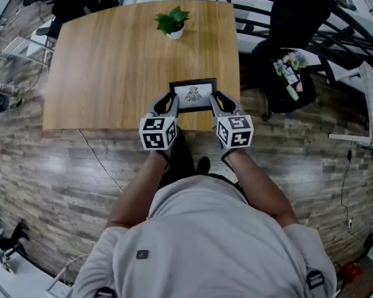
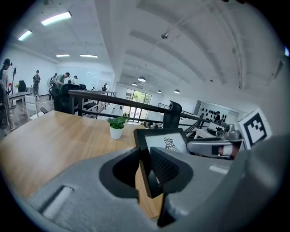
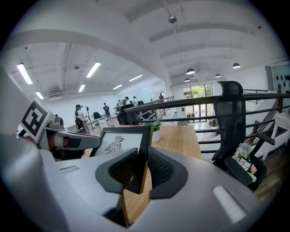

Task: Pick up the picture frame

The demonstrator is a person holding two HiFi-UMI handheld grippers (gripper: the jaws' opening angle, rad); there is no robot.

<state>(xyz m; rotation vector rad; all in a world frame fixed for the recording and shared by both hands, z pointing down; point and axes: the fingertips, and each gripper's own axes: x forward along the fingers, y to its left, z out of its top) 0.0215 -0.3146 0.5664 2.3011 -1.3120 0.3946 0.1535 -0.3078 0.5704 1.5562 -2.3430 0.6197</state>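
Holding the picture frame (image 1: 194,95) by both short sides, I have it over the near edge of the desk (image 1: 118,67), toward the desk's right end. The left gripper (image 1: 171,102) has the frame's left edge and the right gripper (image 1: 218,100) has its right edge, with the marker cubes and my forearms just behind them.

In the left gripper view the black border runs straight down between the fingers (image 2: 165,167). Both ribbed pads press on it, so that side is clamped on the frame and not merely around it. The right gripper view shows the same: its fingers (image 3: 158,170) are closed on the opposite border, one pad on the front and one on the back.

The frame is black with a white mat and a dark bird-like emblem. Its face is tilted up toward the head camera. From these views I cannot tell whether its lower edge touches the desk or is clear of it.

A small potted plant (image 1: 173,21) in a white pot stands at the far side of the desk, well apart from the frame. A black office chair (image 1: 298,19) sits off the desk's right side on the wooden floor, with a bunch of flowers (image 1: 288,66) on its seat. People stand far back in the room in both gripper views.
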